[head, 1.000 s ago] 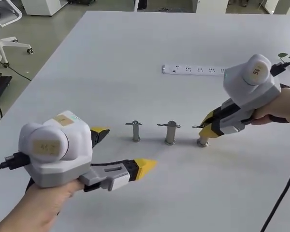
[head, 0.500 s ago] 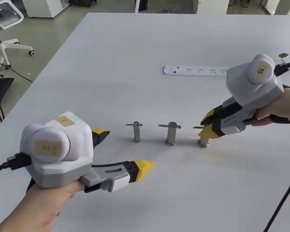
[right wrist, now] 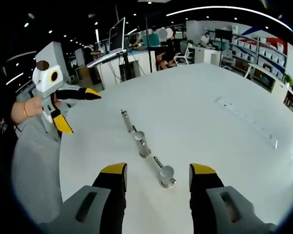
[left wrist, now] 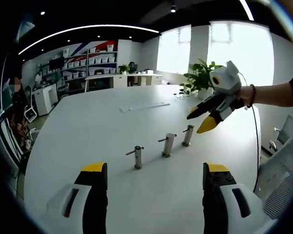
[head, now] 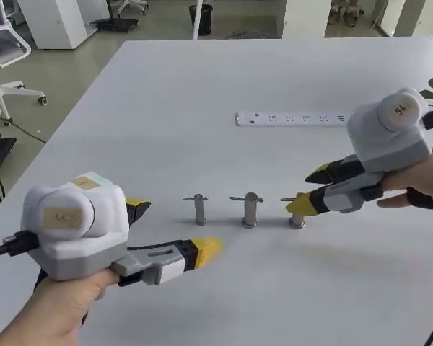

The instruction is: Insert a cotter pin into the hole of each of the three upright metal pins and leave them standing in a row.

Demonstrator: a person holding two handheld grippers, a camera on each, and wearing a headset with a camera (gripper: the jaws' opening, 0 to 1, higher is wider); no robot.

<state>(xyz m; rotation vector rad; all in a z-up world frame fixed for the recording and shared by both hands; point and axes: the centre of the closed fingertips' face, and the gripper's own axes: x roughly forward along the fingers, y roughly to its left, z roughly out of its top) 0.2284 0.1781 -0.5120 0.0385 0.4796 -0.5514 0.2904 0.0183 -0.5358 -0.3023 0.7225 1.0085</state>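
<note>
Three metal pins (head: 250,212) stand in a straight row near the middle of a white table (head: 166,108), each with its long axis vertical. The row runs from side to side in the head view. A cotter pin (head: 244,199) lies level through the top of each one, pointing along the line of the row.

The left gripper (head: 175,228), held in a hand at the near edge of the table, has its jaws wide apart and holds nothing. It points toward the row from well short of it.

The right gripper (head: 308,189) also stands with its jaws spread and nothing between them. Its lower yellow tip is just over the right pin (head: 296,221), and the left gripper view shows a gap between the two. In the right gripper view that pin stands free, just ahead of the jaws.

A white power strip (head: 289,118) lies flat farther back on the table, well apart from the row.
</note>
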